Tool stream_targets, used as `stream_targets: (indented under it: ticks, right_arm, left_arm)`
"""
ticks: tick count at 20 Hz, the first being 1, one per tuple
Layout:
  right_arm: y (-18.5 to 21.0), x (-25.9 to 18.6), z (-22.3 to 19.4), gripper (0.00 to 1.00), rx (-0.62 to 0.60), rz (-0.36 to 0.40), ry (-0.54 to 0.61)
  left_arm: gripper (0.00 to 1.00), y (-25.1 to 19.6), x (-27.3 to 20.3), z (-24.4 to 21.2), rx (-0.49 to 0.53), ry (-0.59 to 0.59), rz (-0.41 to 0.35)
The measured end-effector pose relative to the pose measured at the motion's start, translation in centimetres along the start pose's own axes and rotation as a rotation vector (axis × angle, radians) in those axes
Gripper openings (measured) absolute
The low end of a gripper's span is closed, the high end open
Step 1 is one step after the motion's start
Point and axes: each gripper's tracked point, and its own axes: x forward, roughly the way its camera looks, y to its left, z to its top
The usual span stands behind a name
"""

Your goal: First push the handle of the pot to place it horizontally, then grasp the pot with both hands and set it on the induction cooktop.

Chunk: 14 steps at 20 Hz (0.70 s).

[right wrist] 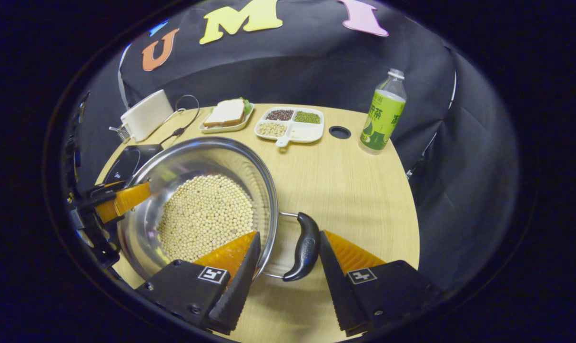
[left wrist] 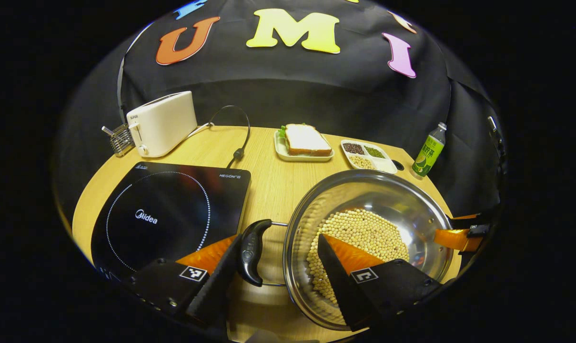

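A steel pot (left wrist: 402, 200) holding pale beans stands on the wooden table, right of the black induction cooktop (left wrist: 168, 214). My left gripper (left wrist: 280, 237) is open and straddles the pot's black left handle (left wrist: 251, 251): one finger is outside against the handle, the other is inside over the beans. In the right gripper view the pot (right wrist: 221, 157) is at the left, with the cooktop (right wrist: 126, 164) behind it. My right gripper (right wrist: 289, 236) is open around the other black handle (right wrist: 304, 247), one finger inside the rim and one just outside the handle. Both handles lie about level.
At the back of the table (left wrist: 268, 181) stand a white toaster (left wrist: 161, 124), a sandwich on a plate (left wrist: 304, 142), a divided dish of grains (left wrist: 368, 155) and a green bottle (left wrist: 428, 152). A black cord (left wrist: 240, 143) runs behind the cooktop. A round hole (right wrist: 339, 132) is in the table near the bottle.
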Motion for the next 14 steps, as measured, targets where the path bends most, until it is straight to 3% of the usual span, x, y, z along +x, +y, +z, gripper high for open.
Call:
stream_targets:
  ticks: [4,5,8,13,14]
  right_arm:
    - [-0.6,0.4,0.1,0.77,0.012,-0.04,0.006]
    - [-0.7,0.4,0.0,0.72,0.012,-0.046,0.011]
    - [-0.6,0.2,-0.2,0.7,0.019,-0.054,0.028]
    - [-0.6,0.1,-0.2,0.55,0.046,-0.055,0.065]
    - [-0.7,0.1,-0.3,0.55,0.047,-0.053,0.063]
  left_arm:
    - [0.9,0.3,0.4,-1.3,0.028,0.073,0.002]
    - [0.77,0.7,0.6,-1.3,0.021,0.077,0.013]
    - [0.68,0.9,0.5,-1.2,0.011,0.076,0.022]
    - [0.64,1.0,0.6,-1.1,0.045,0.066,0.039]
    - [0.75,0.9,0.3,-1.1,0.046,0.06,0.04]
